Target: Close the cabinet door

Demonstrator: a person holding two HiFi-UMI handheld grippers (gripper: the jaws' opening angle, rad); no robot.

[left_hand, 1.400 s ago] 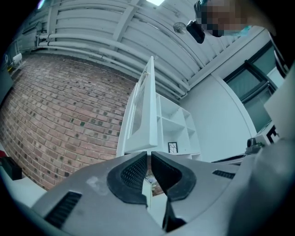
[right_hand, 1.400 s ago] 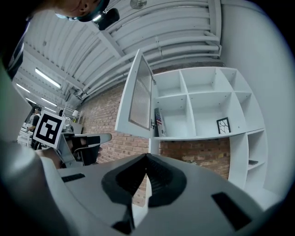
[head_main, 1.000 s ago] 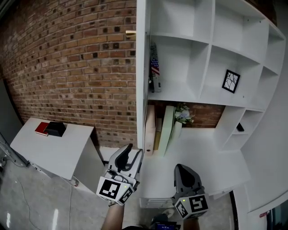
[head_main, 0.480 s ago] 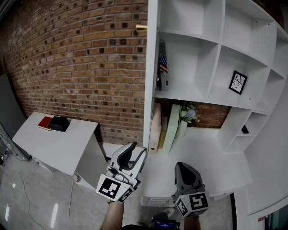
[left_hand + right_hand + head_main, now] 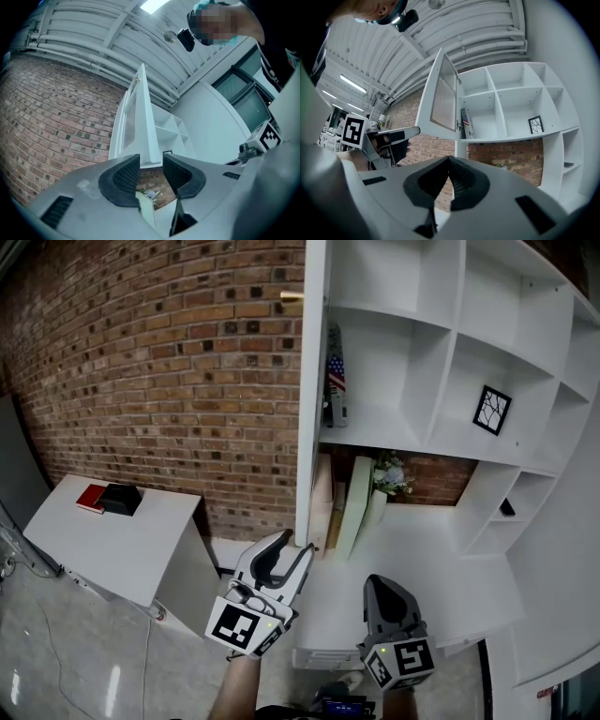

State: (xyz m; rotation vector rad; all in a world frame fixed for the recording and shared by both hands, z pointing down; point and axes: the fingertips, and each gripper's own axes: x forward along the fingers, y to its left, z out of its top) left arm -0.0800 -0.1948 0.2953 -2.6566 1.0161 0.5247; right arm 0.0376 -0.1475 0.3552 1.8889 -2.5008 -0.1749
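Observation:
The white cabinet door [image 5: 310,409] stands open, edge-on in the head view, with a gold handle [image 5: 294,297] near its top. In the left gripper view the door's thin edge [image 5: 146,131] rises straight ahead, and its lower corner sits in the gap of my open left gripper [image 5: 151,161]. I cannot tell whether the pads touch it. In the head view that left gripper [image 5: 292,549] is right at the door's bottom corner. My right gripper [image 5: 379,587] hangs lower right over the desk, shut and empty. The right gripper view shows the door [image 5: 440,96] with its ribbed panel beyond my right gripper [image 5: 449,160].
White open shelves [image 5: 441,352] hold books [image 5: 334,381] and a framed picture [image 5: 487,410]. Boards [image 5: 345,507] and flowers [image 5: 390,475] stand on the white desk [image 5: 441,568]. A white side table [image 5: 103,545] at left carries a red book and a black box [image 5: 120,498]. Brick wall [image 5: 159,381] behind.
My left gripper has risen and moved right, up to the bottom corner of the door. The right gripper has stayed in place, shut.

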